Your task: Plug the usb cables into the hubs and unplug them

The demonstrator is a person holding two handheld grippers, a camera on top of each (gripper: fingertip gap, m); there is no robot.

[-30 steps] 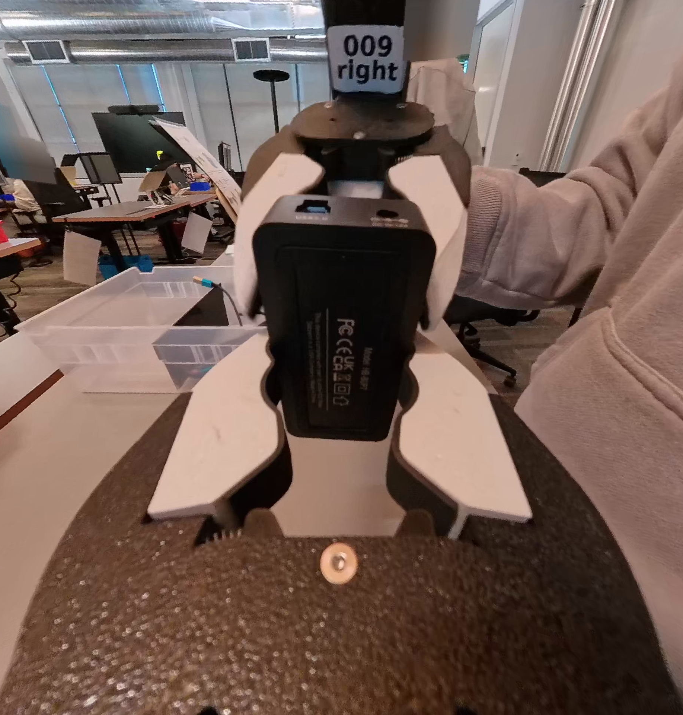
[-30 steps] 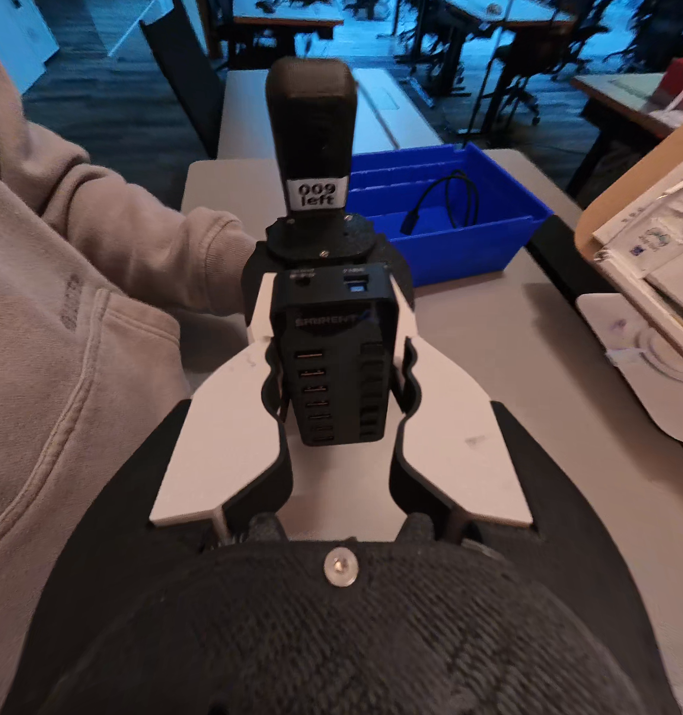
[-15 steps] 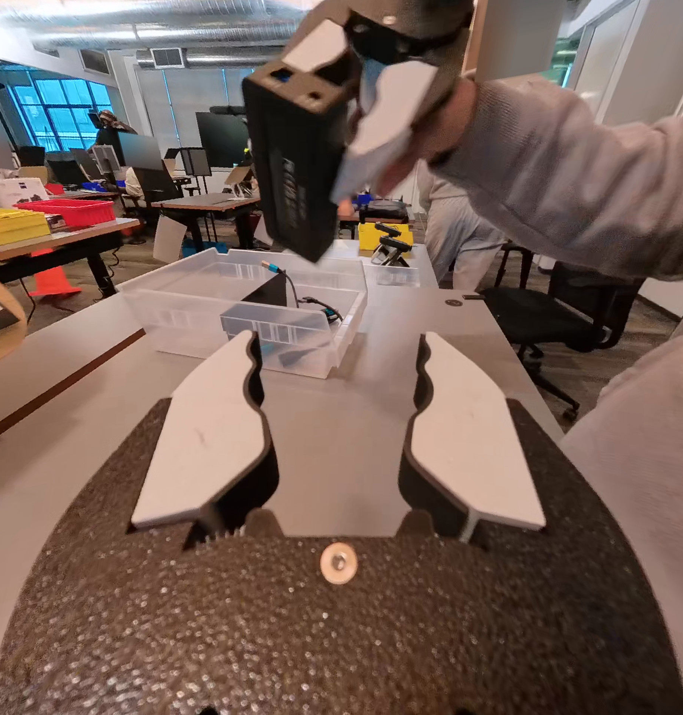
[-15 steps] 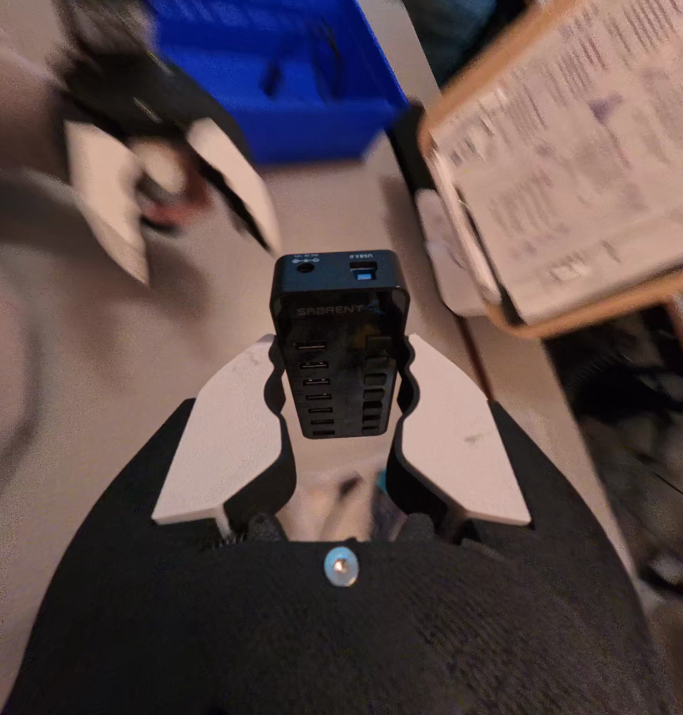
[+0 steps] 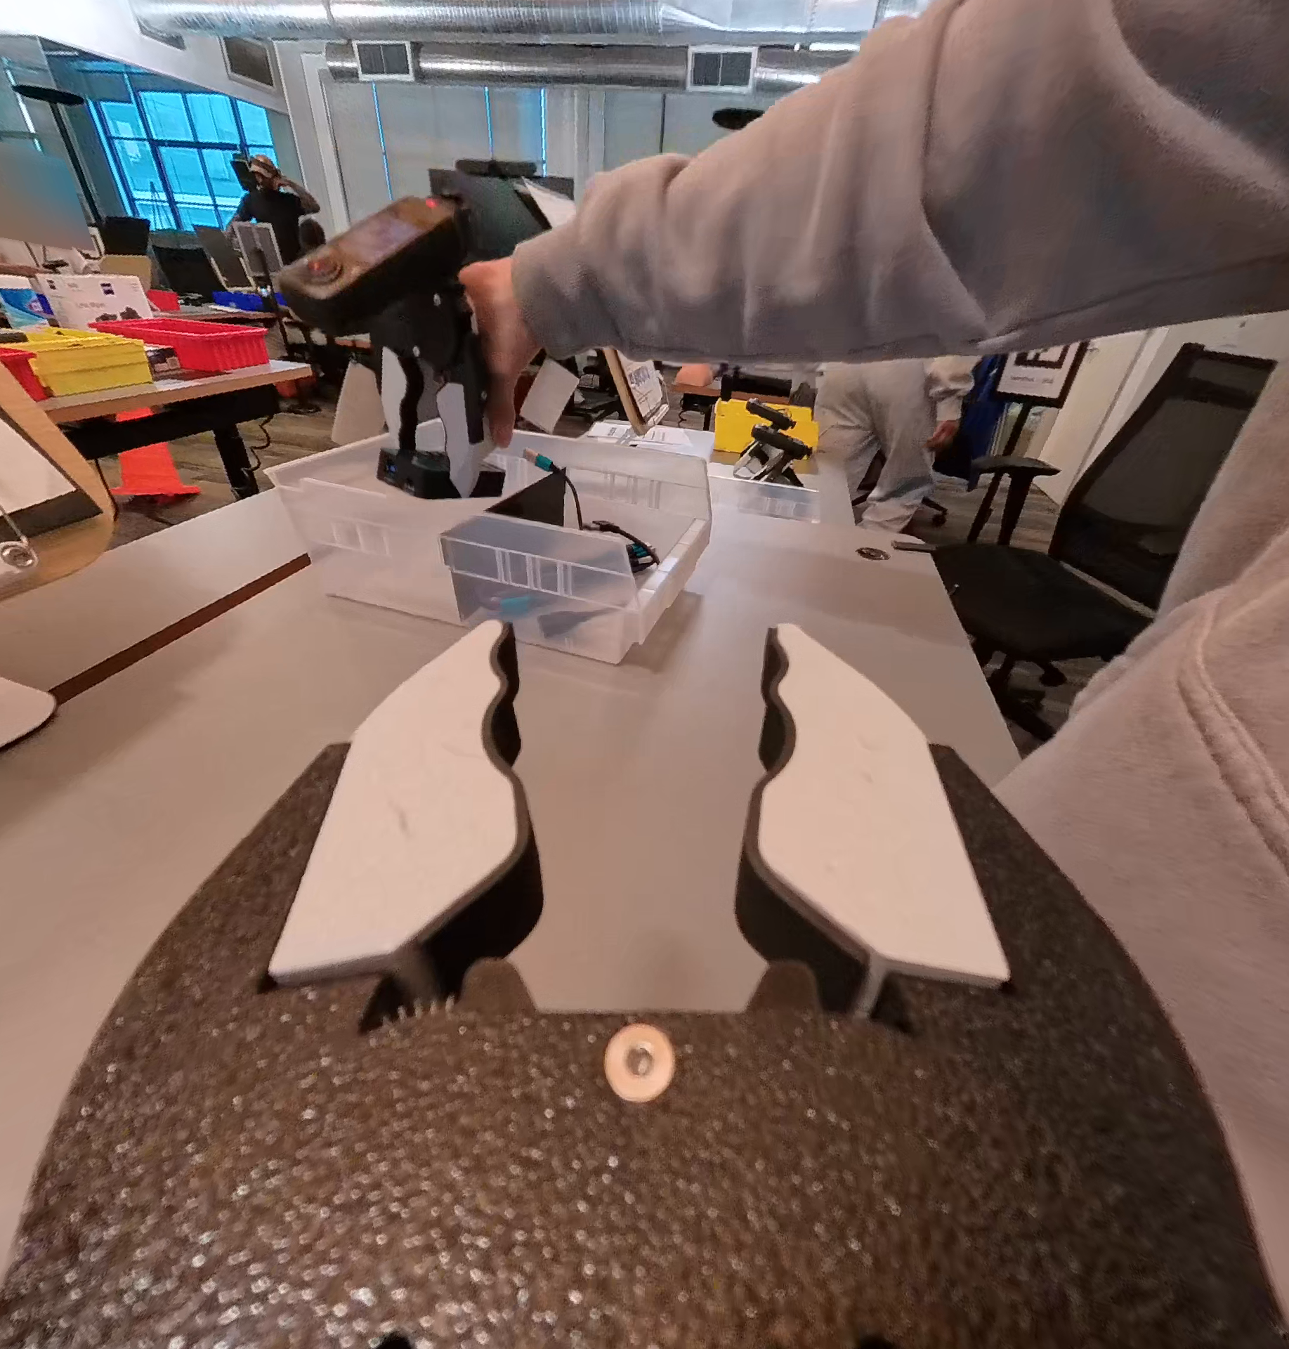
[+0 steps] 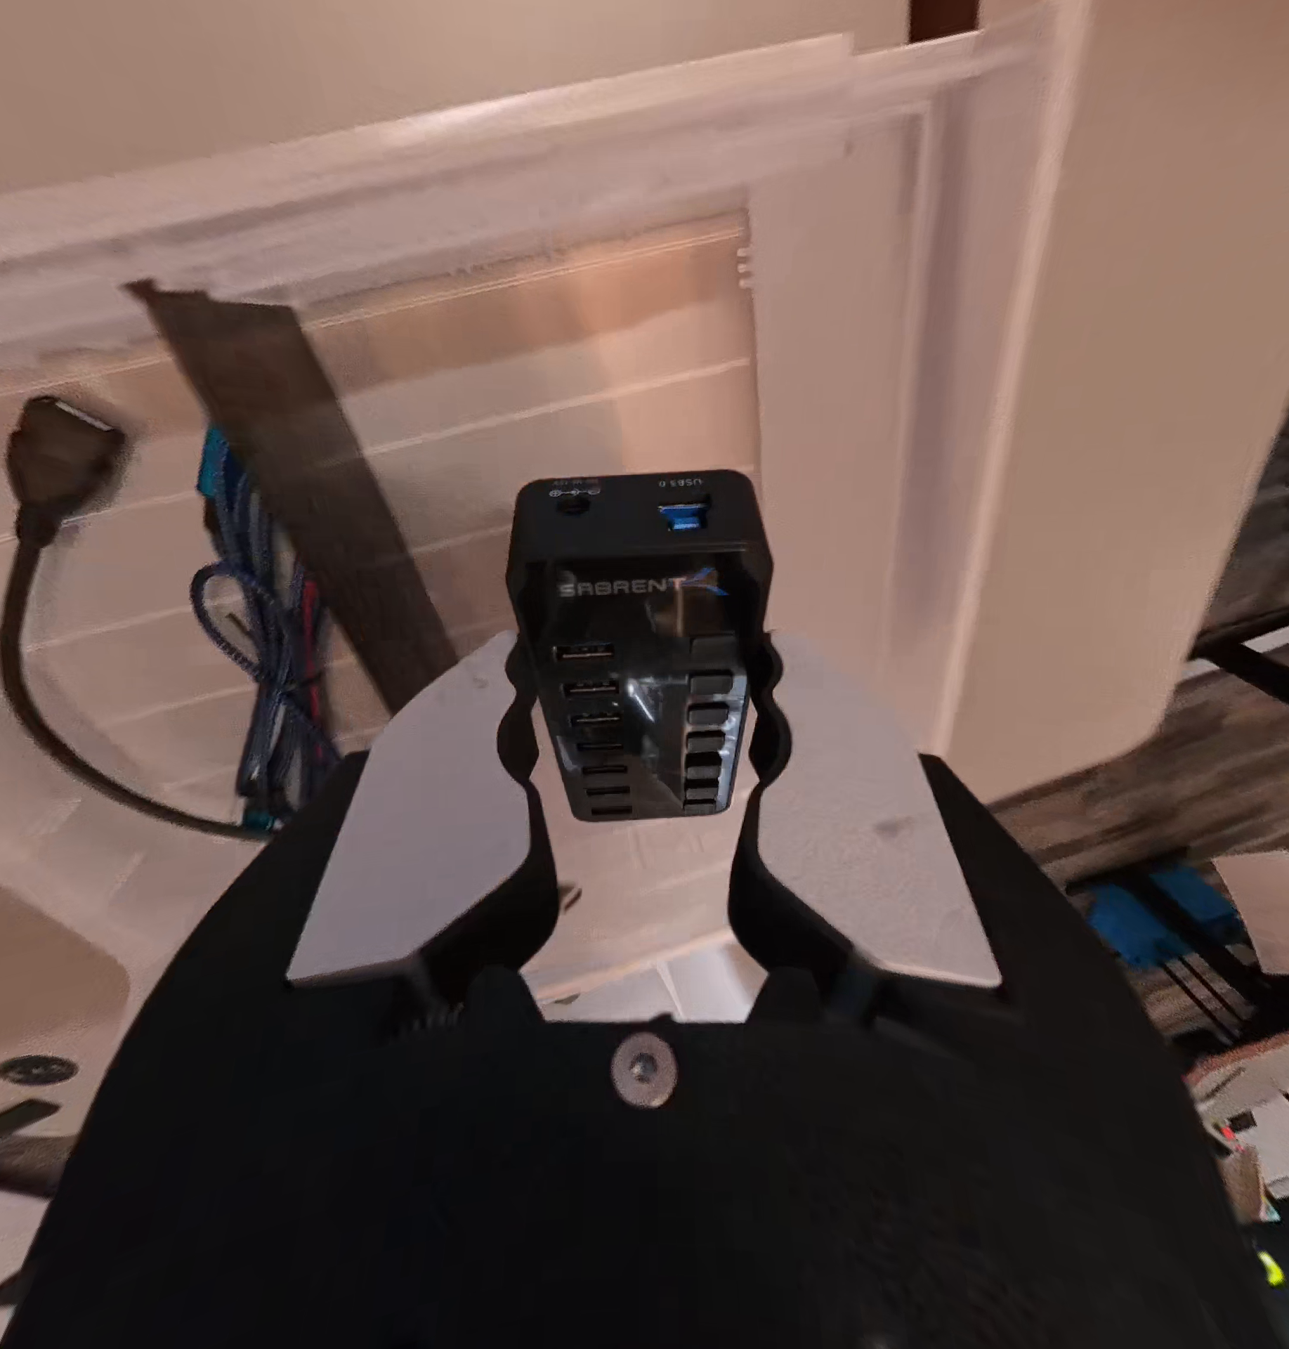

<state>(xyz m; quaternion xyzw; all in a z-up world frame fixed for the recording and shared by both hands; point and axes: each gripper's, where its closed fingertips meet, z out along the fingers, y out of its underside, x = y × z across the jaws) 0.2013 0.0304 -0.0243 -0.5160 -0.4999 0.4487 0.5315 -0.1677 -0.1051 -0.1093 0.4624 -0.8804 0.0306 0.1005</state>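
Observation:
My left gripper [image 5: 637,642] is open and empty, low over the grey table [image 5: 189,693]. My right gripper [image 6: 637,650] is shut on a black USB hub [image 6: 637,555], port side up. In the left wrist view the right gripper [image 5: 437,431] points down and holds the hub [image 5: 415,467] in the far left part of a clear plastic bin [image 5: 612,598]. The bin holds a black cable with a USB plug [image 6: 57,445], a bundled blue braided cable [image 6: 262,657] and a black divider [image 6: 298,474].
A person's grey sleeve [image 5: 845,219] crosses the top of the left wrist view. A black office chair [image 5: 1108,569] stands at the table's right edge. A board on a stand [image 5: 13,474] is at the left. Red and yellow bins [image 5: 116,358] sit on a far table.
Both grippers held the hub a second ago. The left gripper opened and let go. The right gripper carried the hub away and lowered it into the clear bin.

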